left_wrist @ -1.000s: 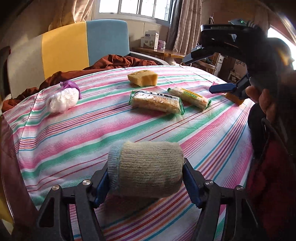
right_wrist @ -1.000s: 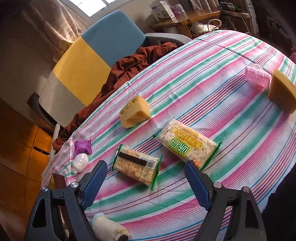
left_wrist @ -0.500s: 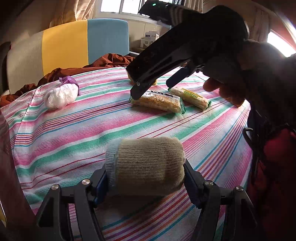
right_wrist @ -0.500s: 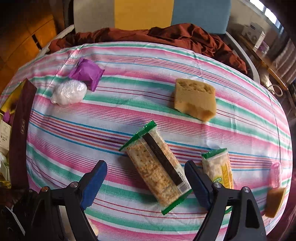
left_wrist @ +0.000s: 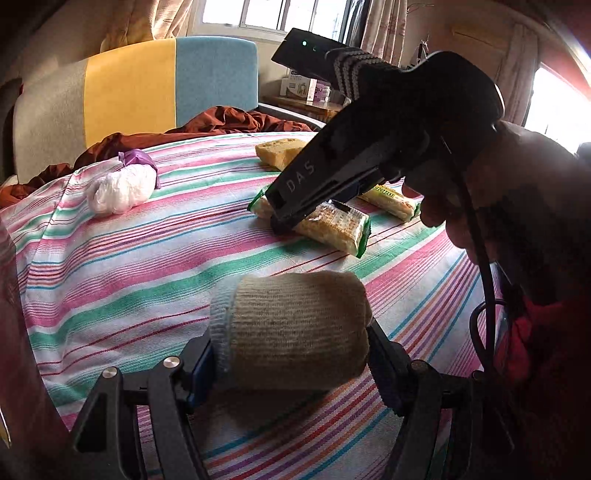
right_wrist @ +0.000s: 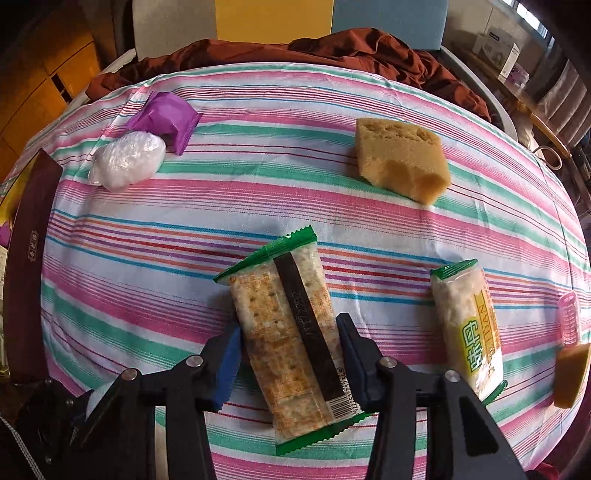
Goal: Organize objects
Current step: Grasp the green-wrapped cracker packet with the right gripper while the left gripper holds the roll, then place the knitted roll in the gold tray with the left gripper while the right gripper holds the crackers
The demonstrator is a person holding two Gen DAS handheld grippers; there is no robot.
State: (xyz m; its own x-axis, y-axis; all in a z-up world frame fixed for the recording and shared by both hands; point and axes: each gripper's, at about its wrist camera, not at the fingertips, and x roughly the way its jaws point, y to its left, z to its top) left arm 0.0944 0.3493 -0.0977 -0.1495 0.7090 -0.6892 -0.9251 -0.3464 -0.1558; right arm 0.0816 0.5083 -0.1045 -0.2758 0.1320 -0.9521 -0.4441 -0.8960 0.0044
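Lowered right hand-held gripper (closing) straddles cracker packet.

A surface under a pink, green and white striped cloth fills the room's middle. Behind it stands a grey, yellow and blue chair draped with rust-brown fabric. Daylight comes through curtained windows.

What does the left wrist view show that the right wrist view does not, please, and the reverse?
Only the left wrist view shows the rolled beige sock clamped in the left gripper, and the right gripper's black body from outside.

Only the right wrist view shows the right gripper closing its fingers on the cracker packet, plus the pink roller.

Both show the sponge, the white bundle and the yellow-labelled packet.
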